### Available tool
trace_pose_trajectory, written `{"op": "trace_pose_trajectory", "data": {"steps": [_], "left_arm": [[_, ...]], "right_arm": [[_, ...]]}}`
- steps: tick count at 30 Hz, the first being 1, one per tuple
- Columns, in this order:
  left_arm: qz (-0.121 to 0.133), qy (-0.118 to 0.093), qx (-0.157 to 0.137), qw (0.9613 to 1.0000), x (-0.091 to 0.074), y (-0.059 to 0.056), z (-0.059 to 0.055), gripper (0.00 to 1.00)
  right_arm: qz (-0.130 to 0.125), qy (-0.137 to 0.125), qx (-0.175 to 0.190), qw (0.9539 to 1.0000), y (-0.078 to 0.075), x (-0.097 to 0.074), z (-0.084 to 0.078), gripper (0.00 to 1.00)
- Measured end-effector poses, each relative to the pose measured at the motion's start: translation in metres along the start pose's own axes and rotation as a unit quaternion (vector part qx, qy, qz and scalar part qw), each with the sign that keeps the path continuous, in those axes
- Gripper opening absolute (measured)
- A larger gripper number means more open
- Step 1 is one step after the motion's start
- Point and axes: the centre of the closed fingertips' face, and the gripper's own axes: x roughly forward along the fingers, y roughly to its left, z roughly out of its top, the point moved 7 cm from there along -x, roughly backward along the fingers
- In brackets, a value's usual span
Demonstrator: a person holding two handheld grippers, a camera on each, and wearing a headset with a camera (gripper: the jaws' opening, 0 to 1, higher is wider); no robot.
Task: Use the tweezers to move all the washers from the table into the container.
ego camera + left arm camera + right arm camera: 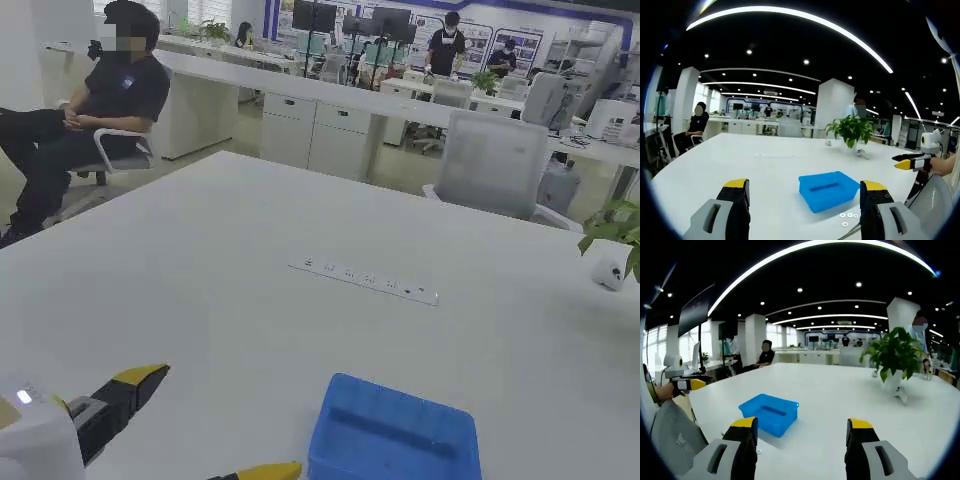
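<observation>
A blue plastic box-shaped container (393, 440) sits on the flat white worktop (250, 260). A few small round washers (847, 216) lie on the worktop just beside the container, on the side nearest the left gripper (804, 186). That gripper's black jaws with yellow tips are spread wide and hold nothing. The right gripper (801, 423) faces the container too, its jaws wide apart and bare. A green leafy plant (895, 357) stands well beyond the container.

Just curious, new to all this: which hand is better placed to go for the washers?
Left, probably. The washers lie just ahead of the open left tongs, beside the container; the right tongs are held farther off to the side.
</observation>
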Motion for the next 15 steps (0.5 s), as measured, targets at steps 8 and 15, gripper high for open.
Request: {"op": "trace_pose_trajectory", "data": {"steps": [8,15], "left_arm": [[-0.001,0.003,0.004,1.0,0.0001,0.0,-0.0008,0.92],[-0.001,0.007,0.007,1.0,0.0002,-0.0005,-0.0019,0.92]], "right_arm": [[-0.003,-0.002,0.0,1.0,-0.0027,-0.0008,-0.0008,0.7],[0.0,-0.002,-0.004,1.0,-0.0001,-0.0004,0.0003,0.7]]}}
